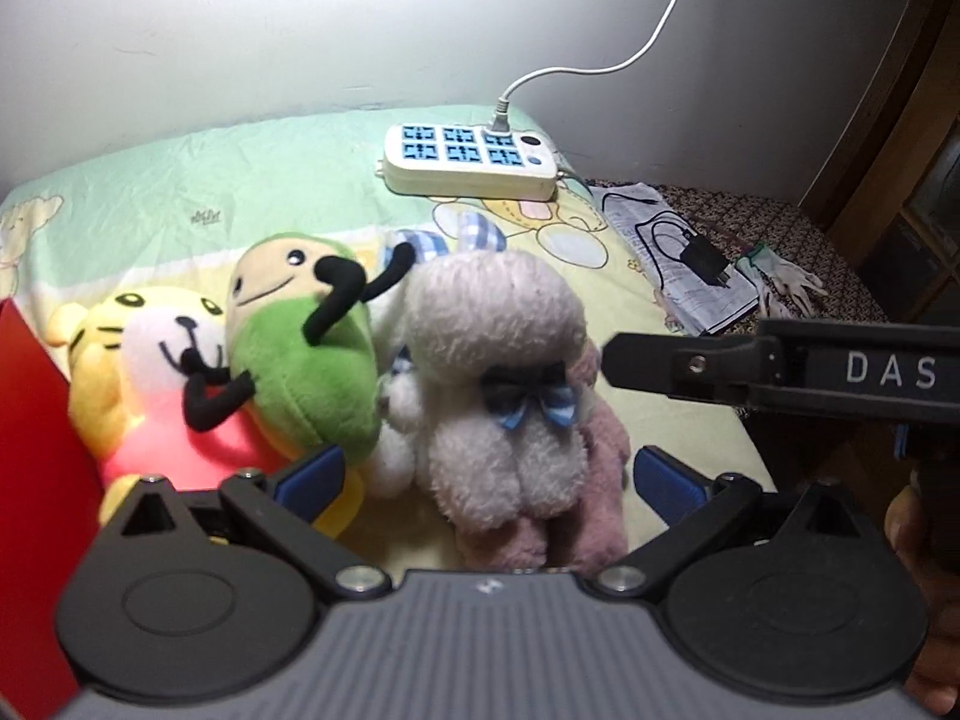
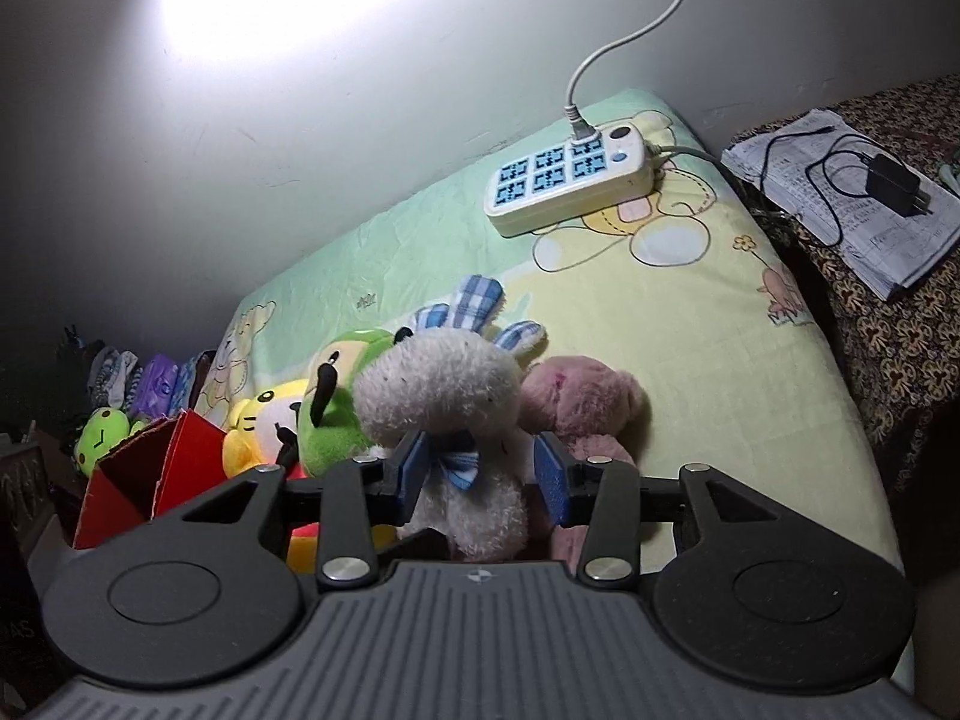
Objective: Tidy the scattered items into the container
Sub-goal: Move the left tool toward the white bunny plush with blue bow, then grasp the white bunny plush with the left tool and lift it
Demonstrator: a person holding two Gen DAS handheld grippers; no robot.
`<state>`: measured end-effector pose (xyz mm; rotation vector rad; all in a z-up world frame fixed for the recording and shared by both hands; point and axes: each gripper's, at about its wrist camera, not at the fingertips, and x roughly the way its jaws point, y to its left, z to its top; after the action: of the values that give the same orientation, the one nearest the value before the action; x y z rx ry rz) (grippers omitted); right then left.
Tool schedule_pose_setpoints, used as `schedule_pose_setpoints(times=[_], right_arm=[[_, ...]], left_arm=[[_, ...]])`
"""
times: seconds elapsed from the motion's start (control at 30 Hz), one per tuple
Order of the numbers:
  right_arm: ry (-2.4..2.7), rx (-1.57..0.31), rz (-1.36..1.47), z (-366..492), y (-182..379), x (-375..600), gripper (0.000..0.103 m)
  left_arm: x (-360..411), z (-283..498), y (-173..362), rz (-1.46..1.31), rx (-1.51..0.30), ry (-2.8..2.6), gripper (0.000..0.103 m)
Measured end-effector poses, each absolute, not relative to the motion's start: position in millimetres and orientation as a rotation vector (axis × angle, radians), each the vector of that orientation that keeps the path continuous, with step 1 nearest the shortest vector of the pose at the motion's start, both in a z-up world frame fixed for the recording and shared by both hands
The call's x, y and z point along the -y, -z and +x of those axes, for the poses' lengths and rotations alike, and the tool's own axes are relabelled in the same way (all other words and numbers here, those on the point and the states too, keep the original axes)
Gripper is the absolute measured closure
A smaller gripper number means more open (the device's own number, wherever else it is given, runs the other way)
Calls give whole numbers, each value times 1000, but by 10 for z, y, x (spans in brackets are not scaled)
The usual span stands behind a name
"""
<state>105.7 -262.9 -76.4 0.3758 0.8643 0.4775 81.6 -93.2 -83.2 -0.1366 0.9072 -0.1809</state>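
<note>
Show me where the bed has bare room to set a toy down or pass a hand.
Free: the green sheet between the wall and the plush pile, left of the power strip. Also the yellow stretch between the strip, the pink plush and the bed's right edge. Crowded: yellow tiger, green plush and white plush packed together beside the red box.

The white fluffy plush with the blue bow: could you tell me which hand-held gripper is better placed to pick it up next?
Right. The right hand-held gripper already straddles the white fluffy plush, pads either side of its bow; the left hand-held gripper sits open, short of it.
</note>
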Motion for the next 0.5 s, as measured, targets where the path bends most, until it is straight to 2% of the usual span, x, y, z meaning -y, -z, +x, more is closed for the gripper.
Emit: schedule_pose_setpoints(times=[0.03, 0.3, 0.5], right_arm=[[-496, -864, 366, 1084, 771, 2598, 47], [-494, -863, 449, 1307, 897, 2598, 45], [-550, -879, 468, 1405, 957, 2547, 39]], left_arm=[[959, 848, 859, -140, -913, 185, 1], [1074, 1029, 997, -118, -904, 206, 1], [1031, 1169, 1112, -121, -927, 225, 6]])
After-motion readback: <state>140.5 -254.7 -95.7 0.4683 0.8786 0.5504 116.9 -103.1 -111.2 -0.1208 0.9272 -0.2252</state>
